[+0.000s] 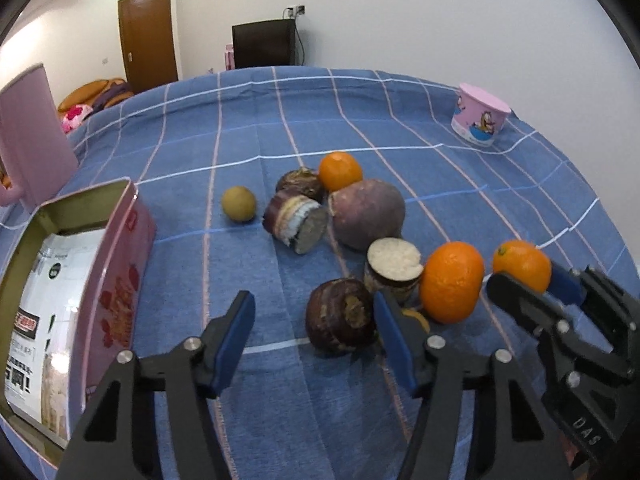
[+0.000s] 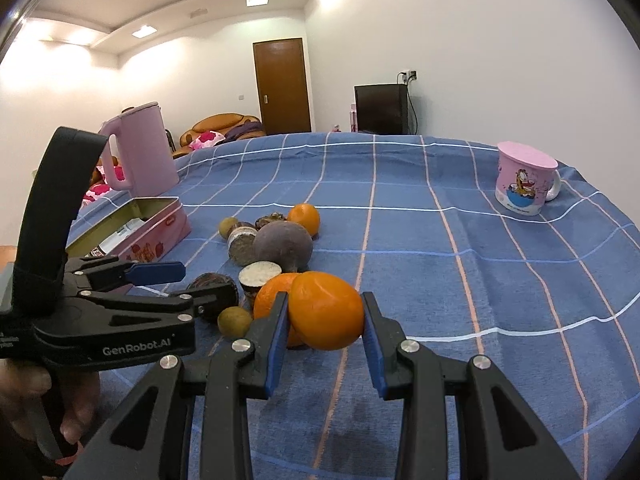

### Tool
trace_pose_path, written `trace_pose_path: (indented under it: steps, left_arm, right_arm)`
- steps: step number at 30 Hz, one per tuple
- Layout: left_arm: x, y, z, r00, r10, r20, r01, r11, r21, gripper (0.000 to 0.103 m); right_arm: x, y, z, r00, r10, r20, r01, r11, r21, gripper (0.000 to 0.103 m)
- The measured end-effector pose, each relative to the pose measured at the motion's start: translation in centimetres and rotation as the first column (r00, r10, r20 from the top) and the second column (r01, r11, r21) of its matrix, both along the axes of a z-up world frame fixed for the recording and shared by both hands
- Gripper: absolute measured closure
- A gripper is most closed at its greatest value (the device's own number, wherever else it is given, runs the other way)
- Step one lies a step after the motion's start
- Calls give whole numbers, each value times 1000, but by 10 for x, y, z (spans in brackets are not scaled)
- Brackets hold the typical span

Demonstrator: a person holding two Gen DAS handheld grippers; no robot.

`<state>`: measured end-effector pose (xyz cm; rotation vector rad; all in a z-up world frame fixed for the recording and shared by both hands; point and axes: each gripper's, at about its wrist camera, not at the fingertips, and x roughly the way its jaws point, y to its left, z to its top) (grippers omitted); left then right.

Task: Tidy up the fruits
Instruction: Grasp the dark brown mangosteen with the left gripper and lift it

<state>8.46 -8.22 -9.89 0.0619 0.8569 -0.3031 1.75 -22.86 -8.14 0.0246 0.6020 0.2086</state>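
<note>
Right gripper (image 2: 325, 322) is clamped on an orange (image 2: 326, 310); left gripper (image 1: 314, 334), jaws parted, empty, is poised beside it; transfer toward the pink tin (image 2: 168, 226) is judged next

Round orange citrus fruits: three (image 1: 340, 171) (image 1: 452, 282) (image 1: 521, 265)
Small round yellow-green fruits: two (image 1: 239, 203) (image 2: 234, 321)
Dark cut stalk pieces: two (image 1: 296, 218) (image 1: 393, 264)
Pink containers: three (image 1: 478, 120) (image 2: 140, 148) (image 2: 160, 226)

left gripper (image 1: 316, 338): jaws apart, nothing between | dark round fruit (image 1: 340, 316) just beside its right finger | right gripper (image 1: 532, 286): seemingly clamps orange (image 1: 520, 264) | pink tin (image 1: 116, 264) left
</note>
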Motion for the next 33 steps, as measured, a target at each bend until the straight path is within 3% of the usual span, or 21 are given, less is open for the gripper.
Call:
trace_pose_path:
  steps: [7,11,14,33]
  left_arm:
    - [-4,1,0,999,-42,-11,41,999,-33,57]
    - [3,-9,-6,993,-96,-64,94,995,-28,60]
    - [5,-8,-5,995,-83,-58,80,996,-47,63]
    - [-23,2,15,987,-38,154,41,999,-17,64]
  right_arm:
    - [-1,0,0,1000,-1,5,1,1000,-2,67]
    - [-3,3,0,1000,-2,17,3,1000,-16,67]
    - [-3,3,0,1000,-1,19,1,1000,-17,67]
    - [-9,4,2,998,8,63,-7,1000,-20,67]
